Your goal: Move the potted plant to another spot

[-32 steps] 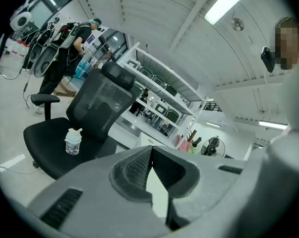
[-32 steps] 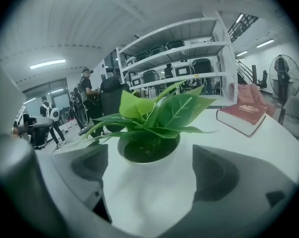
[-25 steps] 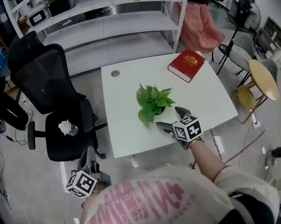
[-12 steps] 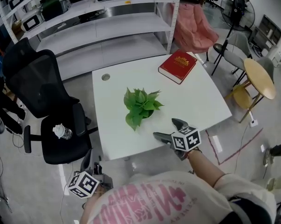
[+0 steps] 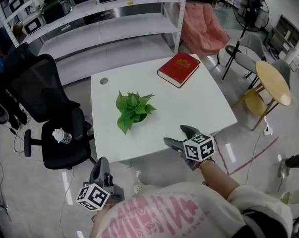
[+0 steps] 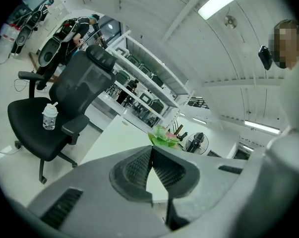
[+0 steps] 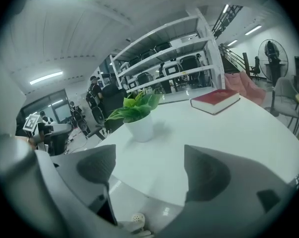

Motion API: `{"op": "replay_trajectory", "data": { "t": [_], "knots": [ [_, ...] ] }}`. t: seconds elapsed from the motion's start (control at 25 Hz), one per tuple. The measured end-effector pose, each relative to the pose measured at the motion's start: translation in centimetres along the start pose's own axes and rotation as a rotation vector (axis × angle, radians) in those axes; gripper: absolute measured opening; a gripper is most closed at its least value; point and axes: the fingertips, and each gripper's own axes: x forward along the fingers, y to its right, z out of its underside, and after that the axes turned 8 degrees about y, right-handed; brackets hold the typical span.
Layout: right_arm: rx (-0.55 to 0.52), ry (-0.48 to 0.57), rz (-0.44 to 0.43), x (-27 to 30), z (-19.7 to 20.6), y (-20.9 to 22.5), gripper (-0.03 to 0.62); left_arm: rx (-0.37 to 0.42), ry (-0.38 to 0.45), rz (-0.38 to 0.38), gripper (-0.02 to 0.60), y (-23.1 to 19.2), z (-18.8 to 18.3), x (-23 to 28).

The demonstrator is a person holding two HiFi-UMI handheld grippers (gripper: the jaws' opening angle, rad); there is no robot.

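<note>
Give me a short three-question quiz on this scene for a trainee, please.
1. True or false: the potted plant stands on the red book.
2. What sits on the office chair seat? A) a bottle B) a book C) a fan
3. How do the left hand-held gripper jaws stand?
Key: 1 false, it stands on the white table, apart from the book. 2 A. 3 together, nothing between them.
</note>
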Motion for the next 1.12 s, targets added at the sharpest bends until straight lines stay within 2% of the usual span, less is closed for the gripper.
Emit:
{"op": "replay_trajectory", "data": {
  "t": [0.16, 0.6, 1.12],
  "knots": [
    [0.033, 0.020, -0.015, -1.5, 0.5, 0.5, 0.408, -0.001, 0.008, -0.015, 0.003, 1.4, 1.4, -0.9],
    [0.104, 0.051, -0.023, -4.7, 1.6, 1.1, 0.181, 0.016, 0.061, -0.032, 0.003, 4.8, 2.9, -3.9],
    [0.230, 0.120, -0.123, -8.5, 1.9, 0.6, 0.103, 0.011, 0.105, -0.101, 0.003, 7.3, 5.9, -8.8]
  ]
}}
